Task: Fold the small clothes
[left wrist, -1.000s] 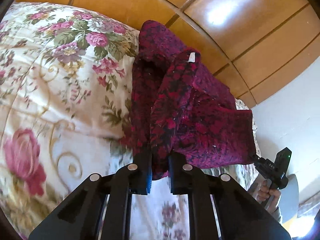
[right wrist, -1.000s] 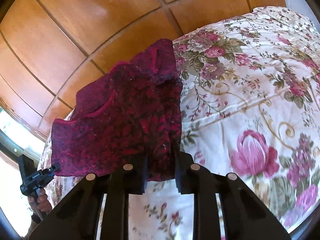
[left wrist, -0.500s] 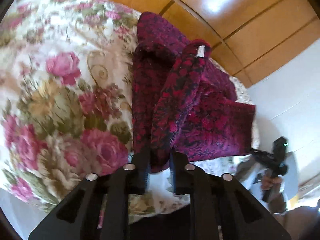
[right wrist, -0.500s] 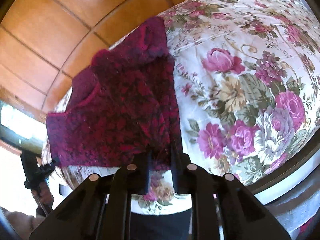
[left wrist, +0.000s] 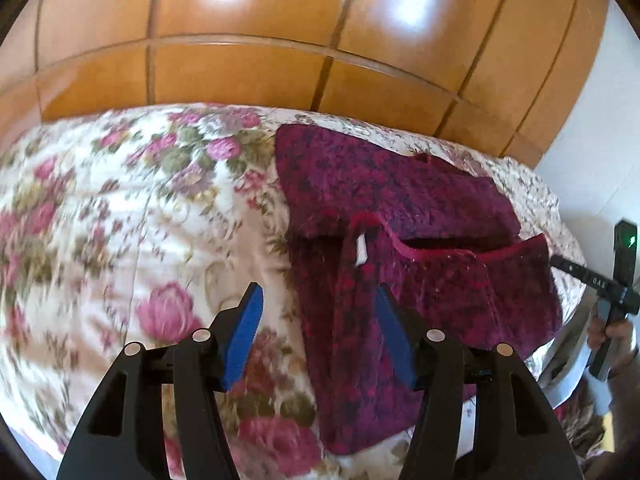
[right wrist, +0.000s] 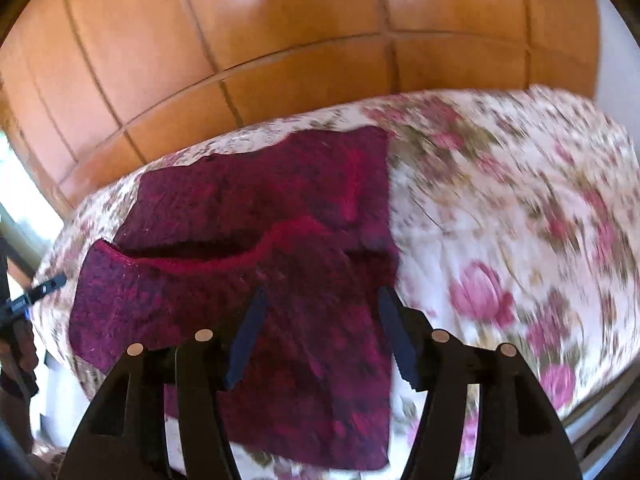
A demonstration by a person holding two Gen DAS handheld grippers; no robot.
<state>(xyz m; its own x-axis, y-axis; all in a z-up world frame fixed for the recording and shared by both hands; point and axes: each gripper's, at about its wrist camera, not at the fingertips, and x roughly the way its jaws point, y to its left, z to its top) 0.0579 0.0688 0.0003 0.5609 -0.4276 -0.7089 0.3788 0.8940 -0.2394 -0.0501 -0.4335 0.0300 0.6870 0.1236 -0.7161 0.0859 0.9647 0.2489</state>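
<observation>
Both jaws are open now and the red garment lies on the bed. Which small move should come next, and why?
Probably lift both grippers clear. The left gripper and the right gripper have just been opening, and nothing is pinched between the jaws. The dark red garment lies doubled over on the floral bedspread, so this fold looks set; the next grasp can then be chosen.
</observation>
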